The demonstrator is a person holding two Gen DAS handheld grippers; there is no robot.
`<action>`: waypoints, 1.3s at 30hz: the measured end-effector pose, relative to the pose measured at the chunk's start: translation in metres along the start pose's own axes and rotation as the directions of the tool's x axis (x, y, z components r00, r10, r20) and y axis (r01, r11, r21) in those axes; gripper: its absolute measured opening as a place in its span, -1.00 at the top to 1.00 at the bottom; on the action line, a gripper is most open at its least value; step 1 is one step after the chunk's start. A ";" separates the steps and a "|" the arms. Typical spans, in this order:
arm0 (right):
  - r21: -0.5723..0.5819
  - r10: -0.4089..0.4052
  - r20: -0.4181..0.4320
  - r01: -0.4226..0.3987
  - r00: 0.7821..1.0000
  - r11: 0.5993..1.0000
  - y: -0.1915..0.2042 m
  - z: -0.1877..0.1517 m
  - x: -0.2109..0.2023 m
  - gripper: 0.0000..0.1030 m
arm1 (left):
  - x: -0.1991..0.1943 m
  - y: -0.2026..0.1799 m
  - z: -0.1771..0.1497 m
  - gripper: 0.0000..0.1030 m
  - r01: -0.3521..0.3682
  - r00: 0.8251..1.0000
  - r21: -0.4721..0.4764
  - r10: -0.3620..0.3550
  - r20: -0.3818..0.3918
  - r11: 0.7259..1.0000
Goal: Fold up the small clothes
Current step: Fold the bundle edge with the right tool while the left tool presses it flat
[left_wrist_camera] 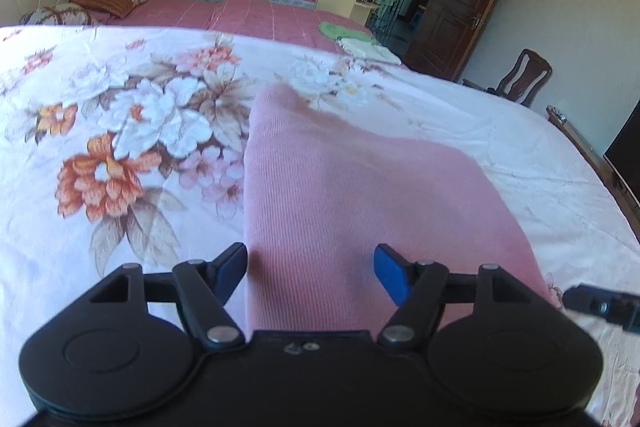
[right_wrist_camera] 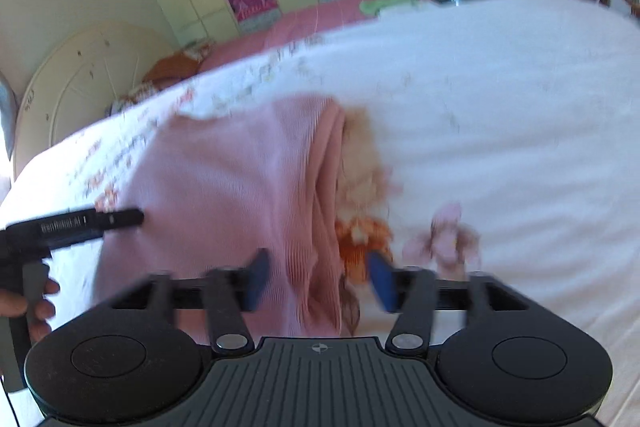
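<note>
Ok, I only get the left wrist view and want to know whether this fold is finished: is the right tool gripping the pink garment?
Observer: No. The right tool is open, its jaws apart over the right edge of the pink garment without pressing it.
Operator: What does that edge look like?
Observer: It is bunched into several lengthwise layers and lies on the floral sheet.
Operator: And my left tool from that side?
Observer: The left tool reaches over the garment's left side, and a hand holds its grip.
</note>
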State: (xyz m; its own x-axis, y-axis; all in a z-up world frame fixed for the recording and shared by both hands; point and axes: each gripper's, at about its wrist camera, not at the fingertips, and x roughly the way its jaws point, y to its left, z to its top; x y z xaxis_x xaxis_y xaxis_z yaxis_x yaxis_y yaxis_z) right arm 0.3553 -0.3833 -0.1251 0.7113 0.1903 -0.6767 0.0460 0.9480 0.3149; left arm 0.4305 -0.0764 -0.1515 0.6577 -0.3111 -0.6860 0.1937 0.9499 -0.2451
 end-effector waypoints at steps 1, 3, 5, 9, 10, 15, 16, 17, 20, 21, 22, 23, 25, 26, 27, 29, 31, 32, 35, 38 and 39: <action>0.006 0.009 0.008 -0.009 1.000 1.000 0.000 0.007 0.002 -0.25 | -0.001 -0.002 0.004 -0.33 0.005 1.000 0.005 -0.005 0.008 1.000; 0.018 0.021 0.009 -0.022 1.000 1.000 0.001 0.022 0.012 -0.25 | -0.001 -0.004 0.012 -0.33 0.017 1.000 0.009 -0.017 0.013 1.000; 0.006 0.018 0.008 -0.018 1.000 1.000 0.004 0.035 0.026 -0.25 | 0.004 -0.004 0.021 -0.33 0.021 1.000 0.011 -0.021 0.008 1.000; 0.044 0.021 -0.017 -0.021 1.000 0.999 0.003 0.056 0.062 -0.25 | 0.016 -0.003 0.032 -0.33 0.014 1.000 0.020 -0.014 0.003 1.000; 0.045 0.016 -0.026 -0.015 1.000 0.999 0.003 0.061 0.071 -0.25 | 0.020 -0.001 0.034 -0.33 0.012 1.000 0.015 -0.012 -0.001 1.000; 0.056 -0.005 -0.057 0.008 0.998 0.998 0.000 0.081 0.119 -0.24 | 0.045 0.013 0.047 -0.29 0.005 1.000 -0.053 -0.006 -0.012 0.999; 0.064 -0.007 -0.062 0.011 0.998 0.998 -0.001 0.084 0.126 -0.18 | 0.050 0.016 0.049 -0.29 0.007 1.000 -0.070 -0.008 -0.014 0.998; 0.065 -0.001 -0.067 0.006 0.998 0.998 -0.001 0.088 0.132 0.17 | 0.055 0.020 0.051 -0.31 0.006 1.000 -0.086 -0.008 -0.016 0.996; 0.030 0.016 -0.069 -0.014 0.998 0.999 0.005 0.095 0.144 0.56 | 0.067 0.026 0.054 -0.27 0.000 1.000 -0.113 -0.003 -0.024 0.994; 0.000 0.015 -0.064 -0.015 0.998 1.000 0.010 0.096 0.146 0.65 | 0.070 0.028 0.054 -0.25 -0.001 1.000 -0.118 -0.002 -0.024 0.993; -0.036 0.009 -0.045 -0.011 0.999 0.999 0.014 0.096 0.145 0.66 | 0.073 0.030 0.053 -0.24 -0.002 1.000 -0.123 -0.001 -0.023 0.992; -0.066 0.009 -0.021 -0.010 1.000 0.998 0.018 0.096 0.144 0.70 | 0.076 0.032 0.051 -0.20 -0.003 1.000 -0.128 0.000 -0.022 0.992; -0.092 -0.006 -0.001 0.006 1.000 0.996 0.018 0.096 0.149 0.71 | 0.083 0.037 0.046 -0.19 0.002 1.000 -0.155 -0.006 -0.025 0.988; -0.091 -0.033 -0.025 0.031 0.999 0.995 0.014 0.094 0.157 0.71 | 0.085 0.039 0.043 -0.21 0.006 1.000 -0.164 -0.010 -0.024 0.987; -0.083 -0.041 -0.046 0.037 0.998 0.996 0.008 0.091 0.165 0.70 | 0.086 0.039 0.041 -0.23 0.007 1.000 -0.164 -0.010 -0.016 0.986; -0.050 -0.041 -0.041 0.038 0.998 0.998 -0.001 0.090 0.162 0.70 | 0.084 0.038 0.041 -0.24 0.003 1.000 -0.149 -0.005 -0.012 0.989; -0.029 -0.064 -0.042 0.063 0.997 0.998 -0.008 0.086 0.154 0.70 | 0.080 0.038 0.043 -0.24 0.009 1.000 -0.151 -0.012 -0.015 0.988; -0.015 -0.061 -0.050 0.060 0.997 0.998 -0.012 0.081 0.151 0.70 | 0.077 0.038 0.044 -0.24 0.012 1.000 -0.151 -0.014 -0.013 0.988; -0.015 -0.053 -0.035 0.052 0.998 0.999 -0.012 0.080 0.140 0.70 | 0.065 0.029 0.045 -0.20 -0.005 1.000 -0.108 0.005 0.003 0.994; 0.005 -0.038 0.039 0.038 0.998 0.999 -0.005 0.085 0.118 0.69 | 0.054 0.026 0.041 -0.21 0.000 1.000 -0.106 0.001 0.004 0.994; -0.002 -0.029 0.047 0.030 0.998 1.000 -0.001 0.086 0.114 0.69 | 0.050 0.026 0.040 -0.21 0.002 1.000 -0.113 -0.002 -0.002 0.994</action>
State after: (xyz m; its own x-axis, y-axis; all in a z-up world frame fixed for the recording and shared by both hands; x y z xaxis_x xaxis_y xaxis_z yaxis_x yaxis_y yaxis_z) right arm 0.4963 -0.3848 -0.1451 0.7421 0.1500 -0.6533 0.0655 0.9538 0.2934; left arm 0.4971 -0.0660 -0.1648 0.6556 -0.3134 -0.6870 0.1112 0.9400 -0.3226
